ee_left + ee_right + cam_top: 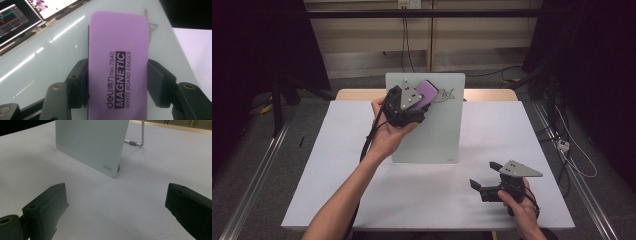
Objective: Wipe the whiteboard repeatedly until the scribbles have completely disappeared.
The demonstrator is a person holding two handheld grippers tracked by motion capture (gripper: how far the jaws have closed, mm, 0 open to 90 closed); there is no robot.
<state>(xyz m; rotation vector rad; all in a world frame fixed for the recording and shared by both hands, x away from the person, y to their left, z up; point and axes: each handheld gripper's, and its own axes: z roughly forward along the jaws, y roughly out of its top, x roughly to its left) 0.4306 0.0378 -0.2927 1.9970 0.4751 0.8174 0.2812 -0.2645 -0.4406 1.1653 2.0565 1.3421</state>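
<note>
The left gripper's fingers are clamped on a purple whiteboard eraser, one black pad pressing each long edge, with nothing slack between pad and foam. The right gripper's fingers stand wide apart, holding nothing and with bare table showing between them.

The table is covered in white, with a strip of pale wood showing along its far edge. A glass whiteboard stands near the middle of it, leaning back on a thin metal stand visible in the right gripper view. Around the table the room is dim: grey floor, dark curtains at left and right, a light wall at the far side with cables hanging from a socket. Monitors reflect in the glass in the left gripper view.

The left gripper is raised at the far upper left part of the board, with the eraser against or just over the glass; actual contact cannot be told. The right gripper sits low over the near right part of the table, well apart from the board, its jaws pointing left.

The eraser is a flat lilac block with rounded corners, printed in black with "deli No.7840 MAGNETIC WHITE BOARD ERASER". Thin black pen marks lie on the board just right of it.
</note>
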